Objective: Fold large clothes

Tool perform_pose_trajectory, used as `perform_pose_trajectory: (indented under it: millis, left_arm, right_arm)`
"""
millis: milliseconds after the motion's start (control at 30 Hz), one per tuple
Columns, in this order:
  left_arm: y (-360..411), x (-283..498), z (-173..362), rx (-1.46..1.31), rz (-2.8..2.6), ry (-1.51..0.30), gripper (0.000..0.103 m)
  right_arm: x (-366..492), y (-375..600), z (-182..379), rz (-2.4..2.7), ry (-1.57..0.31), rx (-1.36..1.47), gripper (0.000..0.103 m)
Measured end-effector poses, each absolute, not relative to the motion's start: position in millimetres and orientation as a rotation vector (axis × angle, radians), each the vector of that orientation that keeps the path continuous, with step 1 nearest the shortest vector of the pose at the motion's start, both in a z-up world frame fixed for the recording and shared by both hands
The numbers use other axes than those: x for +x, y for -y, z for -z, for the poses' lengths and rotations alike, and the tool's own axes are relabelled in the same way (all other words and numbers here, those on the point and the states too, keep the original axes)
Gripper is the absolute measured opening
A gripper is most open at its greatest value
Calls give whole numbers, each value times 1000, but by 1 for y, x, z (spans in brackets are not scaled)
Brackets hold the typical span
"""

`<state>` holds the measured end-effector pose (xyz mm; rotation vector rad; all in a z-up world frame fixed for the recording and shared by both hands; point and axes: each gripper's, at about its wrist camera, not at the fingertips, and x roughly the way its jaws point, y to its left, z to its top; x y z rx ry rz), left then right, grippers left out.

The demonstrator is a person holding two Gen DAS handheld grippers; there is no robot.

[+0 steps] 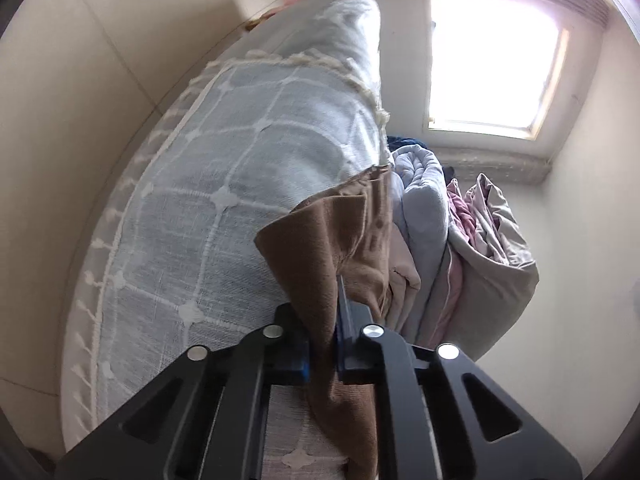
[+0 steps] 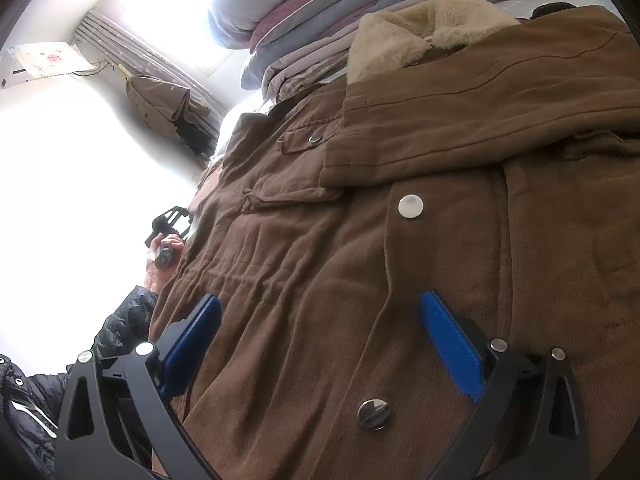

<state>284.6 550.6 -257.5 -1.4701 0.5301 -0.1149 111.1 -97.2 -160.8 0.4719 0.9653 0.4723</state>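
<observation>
Left gripper (image 1: 320, 344) clamped on brown coat (image 1: 320, 248) edge over checked bedspread (image 1: 224, 184), right gripper (image 2: 320, 332) spread wide above coat front, folded quilts (image 2: 304, 20) behind.

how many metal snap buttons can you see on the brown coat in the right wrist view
3: one on the upper pocket flap, one on the front placket, one lower down. Folds may hide more.
</observation>
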Motion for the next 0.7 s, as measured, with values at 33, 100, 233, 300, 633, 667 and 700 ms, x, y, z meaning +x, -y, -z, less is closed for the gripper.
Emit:
perform_pose_trajectory:
  millis: [33,100,233,300,633,667,700]
  left_arm:
    - [-551,283,250,-1450,113,-511,5]
    - [-551,280,239,-1423,111,-488,5]
    - [-550,276,218,-1412,131,-445,5]
    - [-546,273,204,-1424,166,-408,5]
    - [-493,251,66,-1319,473,-148,5]
    - [-483,249,47,-1292,506,-139,5]
    - [-474,247,32,-1266,533,-136,5]
  right_arm:
    - [111,97,161,-472,-965,472,96]
    - [111,97,161,-472,-965,472,96]
    - [111,97,161,-474,-962,478,96]
    - [112,98,161,-476,-960,484,96]
    - [111,106,163,-496,-942,530,96]
    - [111,106,163,-498,-941,534,96]
    - [111,107,163,-499,-940,538,96]
